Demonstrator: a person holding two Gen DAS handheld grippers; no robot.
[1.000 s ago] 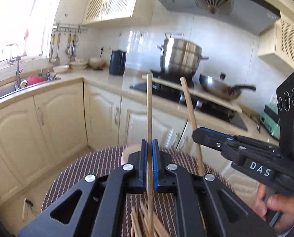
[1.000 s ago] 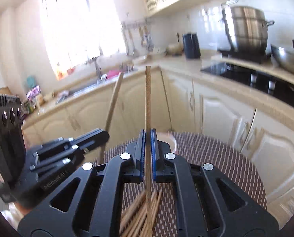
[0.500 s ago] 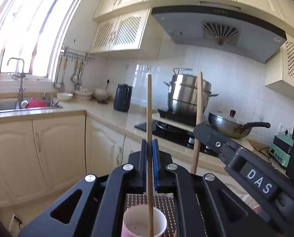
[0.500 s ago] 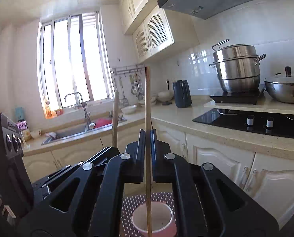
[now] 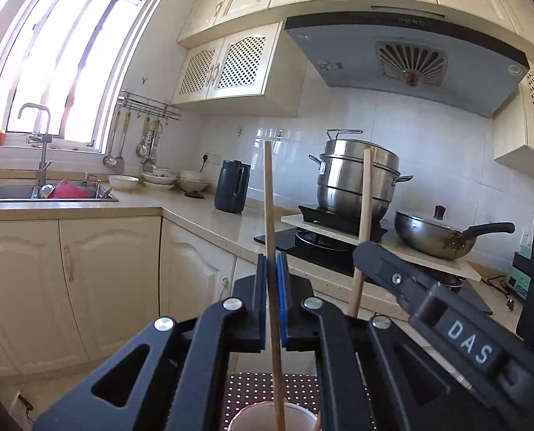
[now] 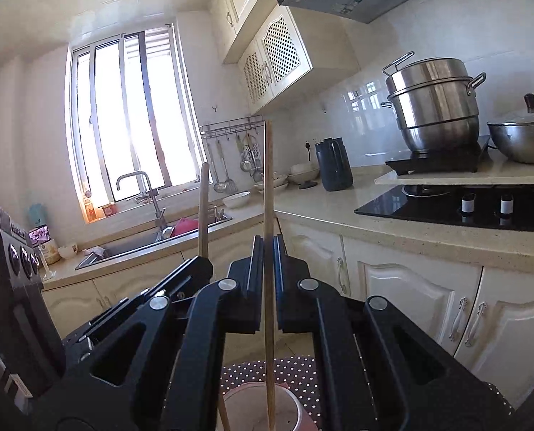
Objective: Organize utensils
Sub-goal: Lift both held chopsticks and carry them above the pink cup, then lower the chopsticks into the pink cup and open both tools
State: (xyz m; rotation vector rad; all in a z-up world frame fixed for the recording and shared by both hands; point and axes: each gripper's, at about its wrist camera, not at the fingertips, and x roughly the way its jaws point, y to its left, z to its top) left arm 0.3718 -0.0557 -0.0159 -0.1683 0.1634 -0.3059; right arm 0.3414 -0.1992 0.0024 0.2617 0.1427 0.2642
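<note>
Above the pink cup (image 5: 272,416) at 6 o'clock | my left gripper (image 5: 271,280) clamps one upright chopstick (image 5: 268,197) | my right gripper (image 6: 265,262) clamps another chopstick (image 6: 268,179), tip inside the cup

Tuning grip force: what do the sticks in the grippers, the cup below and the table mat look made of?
Chopstick in the left gripper and chopstick in the right gripper: pale tan, matte, straight; likely bamboo or wood. Cup: pink outside, whitish smooth inside; plastic or glazed ceramic, cannot tell. Mat: dark with a regular white dot pattern; looks woven or vinyl.
</note>
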